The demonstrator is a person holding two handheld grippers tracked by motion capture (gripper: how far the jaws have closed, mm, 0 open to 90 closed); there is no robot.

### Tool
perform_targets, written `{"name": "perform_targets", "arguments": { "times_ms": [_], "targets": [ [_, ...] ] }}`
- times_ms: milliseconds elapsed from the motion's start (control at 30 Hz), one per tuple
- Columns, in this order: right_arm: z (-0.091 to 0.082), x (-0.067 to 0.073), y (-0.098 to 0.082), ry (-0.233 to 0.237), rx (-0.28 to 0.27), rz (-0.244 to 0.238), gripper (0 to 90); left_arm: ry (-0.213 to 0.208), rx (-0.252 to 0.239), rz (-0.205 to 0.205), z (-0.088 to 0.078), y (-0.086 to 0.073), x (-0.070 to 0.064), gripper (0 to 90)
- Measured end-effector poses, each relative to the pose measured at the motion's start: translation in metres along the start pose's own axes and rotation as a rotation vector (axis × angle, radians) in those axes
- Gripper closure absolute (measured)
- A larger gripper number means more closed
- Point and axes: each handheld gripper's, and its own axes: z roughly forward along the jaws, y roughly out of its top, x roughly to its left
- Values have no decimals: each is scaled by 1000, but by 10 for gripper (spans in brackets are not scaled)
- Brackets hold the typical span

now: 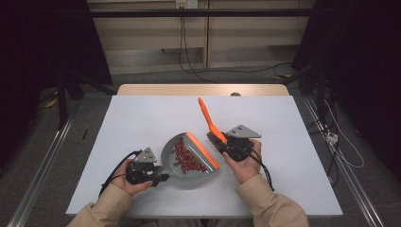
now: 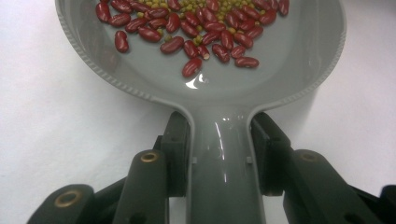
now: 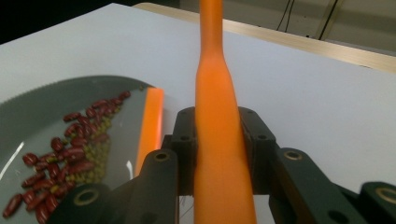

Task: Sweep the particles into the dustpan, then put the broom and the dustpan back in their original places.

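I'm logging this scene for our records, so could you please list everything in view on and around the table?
Dustpan: one, grey with an orange front lip, near middle of the table, handle toward the person.
Kidney beans: many, dark red, piled inside the dustpan.
Mung beans: many, small and green, mixed among the red ones.
Brush: one, orange handle with dark bristles, just right of the dustpan, handle pointing away from the person.
Table: one, white top with a wooden far edge.
Cables: several, black, on the floor behind the table.
Left claw: one, black, shut on the dustpan's handle.
Right claw: one, black, shut on the brush's handle.
Sleeves: two, beige, at the bottom edge.
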Motion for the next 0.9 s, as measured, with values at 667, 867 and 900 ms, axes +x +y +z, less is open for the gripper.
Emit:
{"name": "perform_targets", "arguments": {
  "times_ms": [667, 867, 900],
  "targets": [
    [-15, -28, -10, -44, 2, 30, 711, 106, -88, -94, -15, -3, 14, 631],
    [-15, -31, -11, -43, 4, 32, 711, 136, -89, -116, -20, -4, 19, 630],
    [-15, -31, -11, -42, 3, 34, 711, 139, -91, -128, -20, -5, 19, 630]
  ]
}}
